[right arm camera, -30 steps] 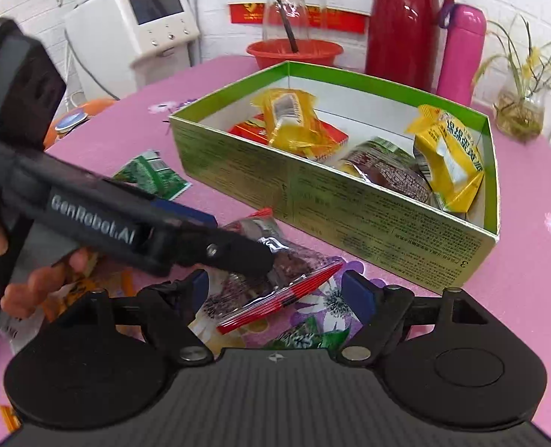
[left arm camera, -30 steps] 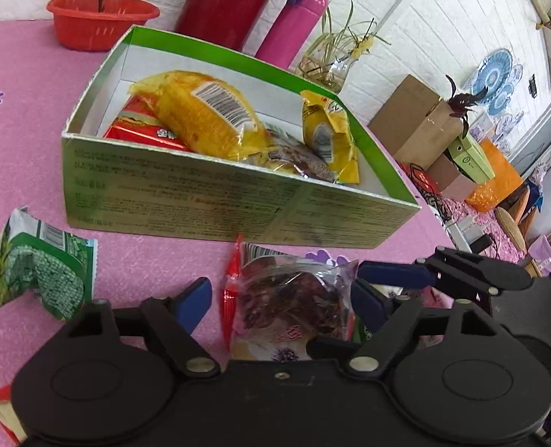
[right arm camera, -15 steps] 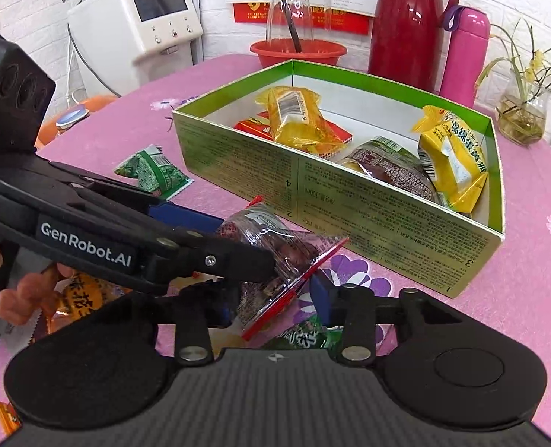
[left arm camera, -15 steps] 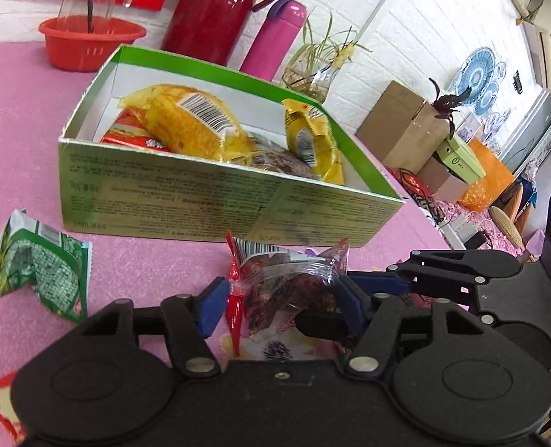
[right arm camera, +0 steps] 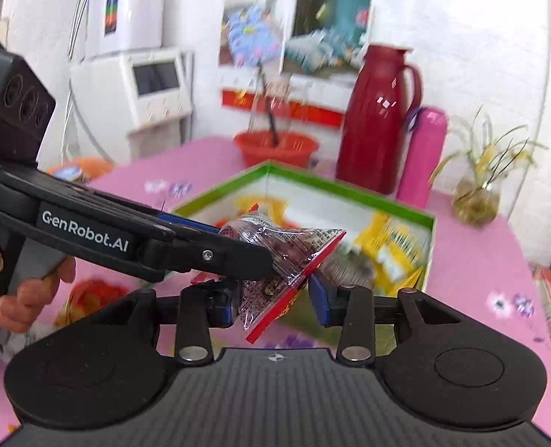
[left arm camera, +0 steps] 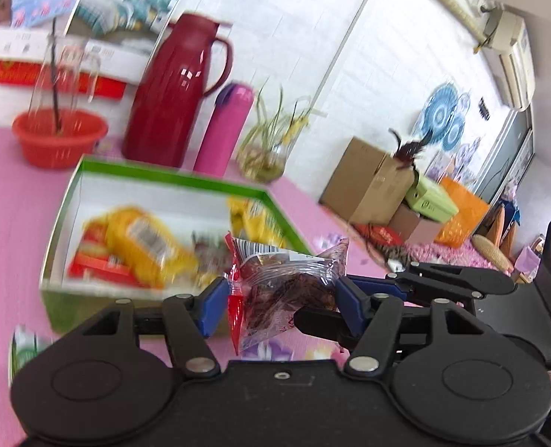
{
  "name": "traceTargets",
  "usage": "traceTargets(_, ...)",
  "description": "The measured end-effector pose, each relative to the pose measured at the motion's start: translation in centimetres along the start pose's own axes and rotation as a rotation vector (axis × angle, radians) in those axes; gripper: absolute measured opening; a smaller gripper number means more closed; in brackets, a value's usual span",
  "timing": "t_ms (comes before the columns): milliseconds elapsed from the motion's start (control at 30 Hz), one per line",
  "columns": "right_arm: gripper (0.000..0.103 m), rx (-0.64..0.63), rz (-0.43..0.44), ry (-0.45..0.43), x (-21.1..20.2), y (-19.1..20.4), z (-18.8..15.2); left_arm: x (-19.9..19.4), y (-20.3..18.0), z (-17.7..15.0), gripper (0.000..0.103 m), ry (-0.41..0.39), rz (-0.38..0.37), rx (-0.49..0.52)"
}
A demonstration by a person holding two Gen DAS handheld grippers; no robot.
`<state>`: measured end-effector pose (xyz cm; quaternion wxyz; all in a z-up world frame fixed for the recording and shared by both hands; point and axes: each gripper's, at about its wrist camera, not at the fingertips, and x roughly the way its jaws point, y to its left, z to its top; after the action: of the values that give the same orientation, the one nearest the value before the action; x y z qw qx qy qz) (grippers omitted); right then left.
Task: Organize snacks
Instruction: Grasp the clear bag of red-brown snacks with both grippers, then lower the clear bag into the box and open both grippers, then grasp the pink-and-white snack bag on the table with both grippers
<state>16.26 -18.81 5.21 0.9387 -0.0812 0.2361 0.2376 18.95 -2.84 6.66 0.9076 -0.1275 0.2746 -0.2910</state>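
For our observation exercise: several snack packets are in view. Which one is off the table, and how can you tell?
The clear packet with red edge: held up between the jaws of both grippers, left gripper and right gripper. The yellow packets lie in the green box.

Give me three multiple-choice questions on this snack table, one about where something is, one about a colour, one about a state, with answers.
1. Where is the clear packet of dark dried snack?
A. lying in the green box
B. held up, off the pink table
C. in the red basin

2. What colour is the slim flask beside the red jug?
A. pink
B. blue
C. white

3. How do the left gripper and right gripper stand?
A. both open and empty
B. only the left grips
C. both shut on the packet

Answers: 1 B, it hangs between the fingers above the tablecloth; 2 A, its body is bright pink; 3 C, blue pads press it in both wrist views.
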Motion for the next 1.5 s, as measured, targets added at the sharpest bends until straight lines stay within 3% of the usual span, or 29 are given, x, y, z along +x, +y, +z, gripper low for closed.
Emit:
traceTargets(467, 0.067, 0.046, -0.044, -0.107, 3.3, -4.7, 2.5, 4.5, 2.4, 4.7, 0.05, -0.047, -0.018, -0.032)
traceTargets(533, 0.069, 0.043, -0.054, -0.107, 4.3, -5.1, 2.3, 5.4, 2.8, 4.7, 0.057, -0.052, -0.001, -0.029)
traceTargets(567, 0.074, 0.032, -0.064, -0.099, 4.9, -5.2, 2.1, 5.8, 3.0, 4.5, 0.069, -0.056, 0.019, -0.028)
traceTargets(600, 0.088, 0.009, -0.078, -0.082, 5.6, -5.1, 1.9, 6.1, 3.2, 4.3, 0.092, -0.062, 0.049, -0.027)
traceTargets(633, 0.101, -0.021, -0.096, -0.061, 6.2, -5.0, 1.7, 6.2, 3.3, 4.0, 0.103, -0.076, 0.079, -0.024)
traceTargets(767, 0.103, -0.101, -0.163, -0.037, 7.1, -4.5, 0.7, 6.3, 3.8, 3.2, 0.103, -0.068, 0.125, 0.011)
traceTargets(1067, 0.103, -0.05, -0.128, -0.039, 5.2, -3.8, 1.0, 3.9, 3.4, 3.0, 0.103, -0.079, 0.127, -0.016)
traceTargets(1267, 0.103, -0.046, -0.097, -0.068, 1.8, -2.1, 1.3, 0.0, 1.9, 2.5, 0.103, -0.071, 0.113, 0.008)
traceTargets(1500, 0.103, -0.038, -0.001, -0.073, -3.1, 0.4, 0.1, -5.1, 1.2, -0.2, 0.103, -0.024, 0.113, -0.004)
